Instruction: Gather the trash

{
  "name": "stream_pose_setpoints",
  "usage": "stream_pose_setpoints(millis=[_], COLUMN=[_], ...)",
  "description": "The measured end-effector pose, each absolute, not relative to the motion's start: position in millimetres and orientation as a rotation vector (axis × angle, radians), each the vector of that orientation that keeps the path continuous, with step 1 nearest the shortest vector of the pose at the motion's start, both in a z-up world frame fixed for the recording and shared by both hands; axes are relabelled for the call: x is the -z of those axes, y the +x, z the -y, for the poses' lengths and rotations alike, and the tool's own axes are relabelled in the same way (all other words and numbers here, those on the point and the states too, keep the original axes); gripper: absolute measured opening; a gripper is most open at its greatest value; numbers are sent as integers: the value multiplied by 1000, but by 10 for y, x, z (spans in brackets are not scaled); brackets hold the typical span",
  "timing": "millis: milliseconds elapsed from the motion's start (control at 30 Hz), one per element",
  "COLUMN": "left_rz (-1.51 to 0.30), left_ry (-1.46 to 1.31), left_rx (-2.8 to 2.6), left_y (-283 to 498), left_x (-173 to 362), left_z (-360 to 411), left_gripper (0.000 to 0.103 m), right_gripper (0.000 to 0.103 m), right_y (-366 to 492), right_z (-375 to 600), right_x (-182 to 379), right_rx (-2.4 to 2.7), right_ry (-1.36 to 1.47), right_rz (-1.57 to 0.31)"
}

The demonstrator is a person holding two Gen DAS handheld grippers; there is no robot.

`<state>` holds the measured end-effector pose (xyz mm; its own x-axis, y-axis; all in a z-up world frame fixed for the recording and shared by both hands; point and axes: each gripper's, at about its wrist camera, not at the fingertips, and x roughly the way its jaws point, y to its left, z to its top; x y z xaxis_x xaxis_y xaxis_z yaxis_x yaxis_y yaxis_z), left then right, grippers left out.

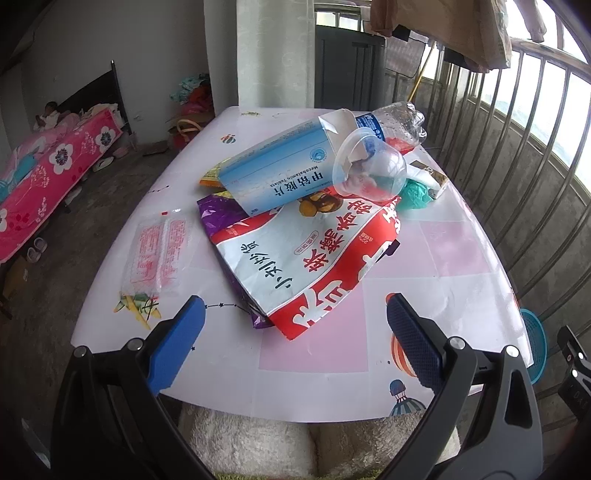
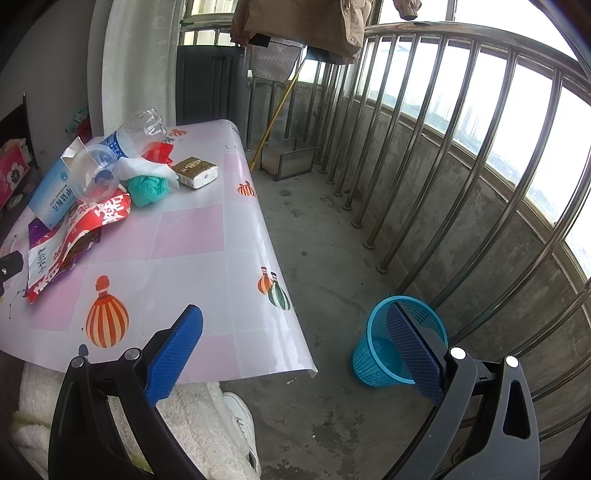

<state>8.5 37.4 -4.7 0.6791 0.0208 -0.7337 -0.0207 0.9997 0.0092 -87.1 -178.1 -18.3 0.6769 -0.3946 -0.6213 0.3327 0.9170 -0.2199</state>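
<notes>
Left wrist view: trash pile sits mid-table – snack bag (image 1: 303, 258) under medicine box (image 1: 273, 173) and plastic cup (image 1: 369, 173). Both grippers' jaws apart, empty. Yank the bag and the cup probably rolls off – blue basket (image 2: 399, 339) is down on the floor.

Looks like somebody's home, specifically an enclosed balcony that opens straight into a bedroom. The steel railing (image 2: 424, 155) with vertical bars runs along a rough concrete parapet, and you can see high-rise buildings through it, so it's an upper-floor flat. Clothes (image 2: 306, 26) hang overhead like a drying spot. Through the opening there's a bed (image 1: 48, 173) with a bright pink flowered cover, and slippers (image 1: 37, 249) on the floor beside it. The low table (image 2: 184, 229) has a kiddie balloon-print plastic cloth, a broom (image 2: 277, 107) leans in the corner, and a small blue basket (image 2: 373, 354) sits on the bare concrete floor.
</notes>
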Motion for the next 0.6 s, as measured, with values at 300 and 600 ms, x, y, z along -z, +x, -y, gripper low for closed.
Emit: stream_pose_setpoints(millis=[300,600], left_rz=[-851,-828], left_ry=[-20,-31], left_rx=[-41,10], left_y=[185,289], left_x=[164,157], left_z=[-608,-1125], left_gripper=[95,95], right_gripper=[97,97], right_y=[-543,-154], right_z=[1444,987], right_x=[199,97], right_rx=[324,162], right_ry=[-115,-61], right_rz=[-720,-674])
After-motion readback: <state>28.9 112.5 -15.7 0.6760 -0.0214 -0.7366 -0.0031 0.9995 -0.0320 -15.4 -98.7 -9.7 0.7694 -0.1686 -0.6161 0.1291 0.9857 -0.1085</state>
